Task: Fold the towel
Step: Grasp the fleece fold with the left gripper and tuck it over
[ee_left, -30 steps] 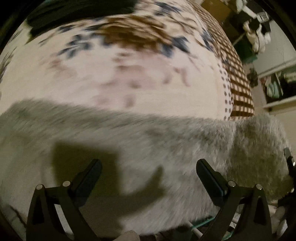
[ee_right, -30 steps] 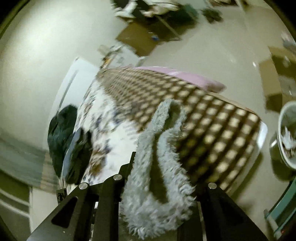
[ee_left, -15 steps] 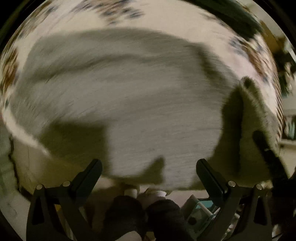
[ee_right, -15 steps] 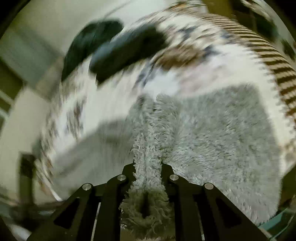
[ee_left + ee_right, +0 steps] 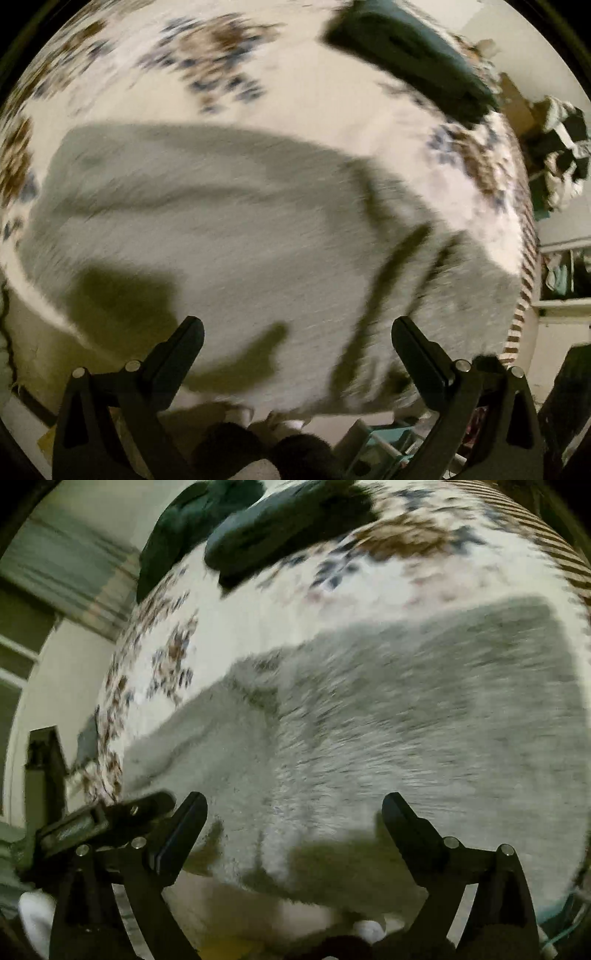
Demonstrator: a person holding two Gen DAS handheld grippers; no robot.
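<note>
A fluffy grey towel (image 5: pixel 229 229) lies spread on a white bedspread with brown and blue flower patterns (image 5: pixel 332 88). In the left wrist view its right part shows dark creases and a raised fold. My left gripper (image 5: pixel 297 336) hovers open above the towel's near edge, nothing between its fingers. In the right wrist view the towel (image 5: pixel 406 731) fills the middle, with a folded-over flap at its left. My right gripper (image 5: pixel 295 812) is open over the near edge, holding nothing. The other gripper's black body (image 5: pixel 96 823) shows at the lower left of that view.
Dark green bedding or pillows (image 5: pixel 266 520) lie at the far end of the bed (image 5: pixel 410 48). A brown checked blanket edge (image 5: pixel 554 539) runs along the right side. Shelves and clutter (image 5: pixel 561 158) stand beyond the bed. A person's dark-clad legs and white socks (image 5: pixel 266 446) are below.
My right gripper let go of the bunched towel and opened; the towel now lies flat on the bed. Both views swung over the towel, with motion blur. The left gripper stayed open.
</note>
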